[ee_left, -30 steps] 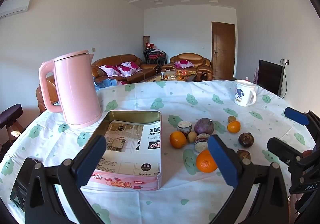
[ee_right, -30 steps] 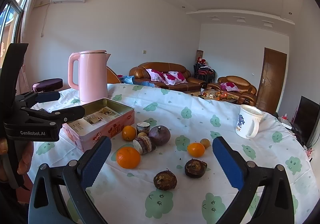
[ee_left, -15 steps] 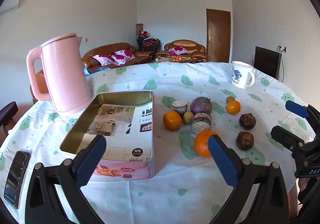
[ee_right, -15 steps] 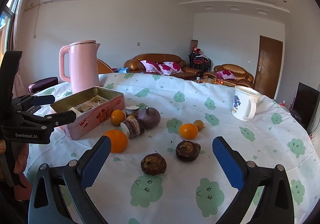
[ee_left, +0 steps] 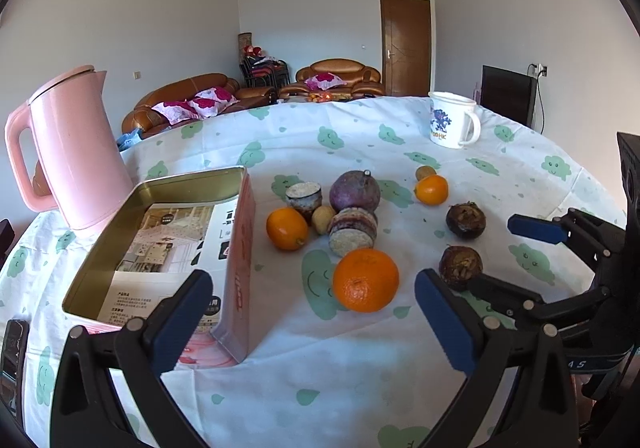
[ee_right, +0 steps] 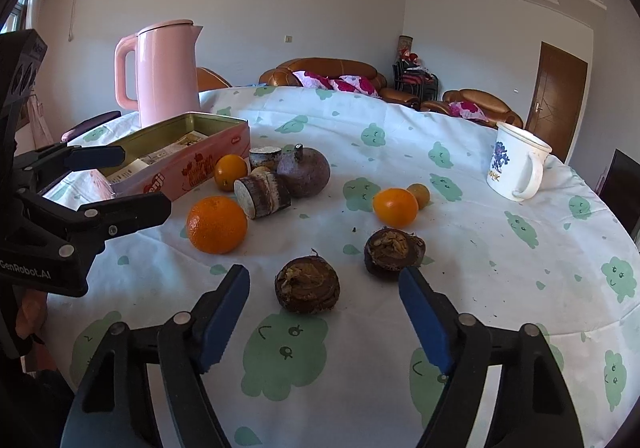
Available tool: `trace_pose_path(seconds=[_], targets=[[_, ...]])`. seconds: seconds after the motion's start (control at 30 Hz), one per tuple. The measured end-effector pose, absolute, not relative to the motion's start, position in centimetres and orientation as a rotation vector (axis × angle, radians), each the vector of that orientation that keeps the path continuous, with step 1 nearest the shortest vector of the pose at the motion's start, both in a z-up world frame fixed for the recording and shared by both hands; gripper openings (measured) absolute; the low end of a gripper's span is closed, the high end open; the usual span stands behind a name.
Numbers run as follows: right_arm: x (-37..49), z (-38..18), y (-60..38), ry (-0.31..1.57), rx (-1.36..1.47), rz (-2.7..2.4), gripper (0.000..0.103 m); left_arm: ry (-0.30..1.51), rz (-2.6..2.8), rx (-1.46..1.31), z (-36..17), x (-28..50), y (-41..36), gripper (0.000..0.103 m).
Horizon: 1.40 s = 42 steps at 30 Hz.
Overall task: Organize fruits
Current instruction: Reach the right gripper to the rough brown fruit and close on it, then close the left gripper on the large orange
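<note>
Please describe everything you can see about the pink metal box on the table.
The pink tin box is rectangular and has no lid on it. Its outer walls are pink with red printed pictures and lettering; the inside looks like gold-coloured metal. It lies flat on the tablecloth, beside the pink kettle; whether they touch is unclear. Printed paper leaflets cover its bottom, and no fruit is inside. The nearest small orange lies apart from its long side.

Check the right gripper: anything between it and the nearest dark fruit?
Nothing. In the right wrist view, only bare tablecloth separates the closing right gripper from the dark fruit.
</note>
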State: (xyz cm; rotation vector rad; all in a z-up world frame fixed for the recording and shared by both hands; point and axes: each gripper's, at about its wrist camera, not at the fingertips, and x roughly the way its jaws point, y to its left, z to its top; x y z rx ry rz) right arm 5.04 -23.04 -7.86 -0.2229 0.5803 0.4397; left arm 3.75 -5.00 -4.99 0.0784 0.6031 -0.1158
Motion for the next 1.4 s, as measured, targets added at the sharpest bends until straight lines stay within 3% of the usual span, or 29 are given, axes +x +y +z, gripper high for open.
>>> trace_pose_path(seconds=[0.1,0.17,0.2,0.53,0.8,0.87,1.17,1.4], targets=[[5.7,-8.1,-22.7,0.616,-0.237,0.456,0.068,0.616,-0.129,0.082,-5.0,4.3,-5.2,0.102],[6.5,-8.4,-22.6,0.664,-0.23,0.474,0.053,0.637,-0.142,0.083,-5.2,4.7,-5.5,0.095],[6.7,-8.5,-22.5,0.68,-0.227,0.478,0.052,0.647,-0.153,0.08,-5.3,4.9,-5.6,0.094],[7.9,-9.4,-21.7,0.794,-0.243,0.522,0.052,0.752,-0.202,0.071,-6.8,7.0,-6.5,0.089],[8.3,-9.2,-21.3,0.782,-0.299,0.505,0.05,0.785,-0.214,0.077,-7.6,8.1,-7.0,0.082],[8.5,-9.2,-21.5,0.787,-0.281,0.522,0.042,0.782,-0.21,0.088,-7.7,8.0,-7.1,0.081],[8.0,-8.9,-21.9,0.748,-0.25,0.541,0.041,0.749,-0.206,0.091,-7.5,7.5,-6.9,0.069],[7.7,-8.6,-21.7,0.72,-0.255,0.535,0.041,0.745,-0.209,0.086,-7.4,7.5,-7.0,0.068]])
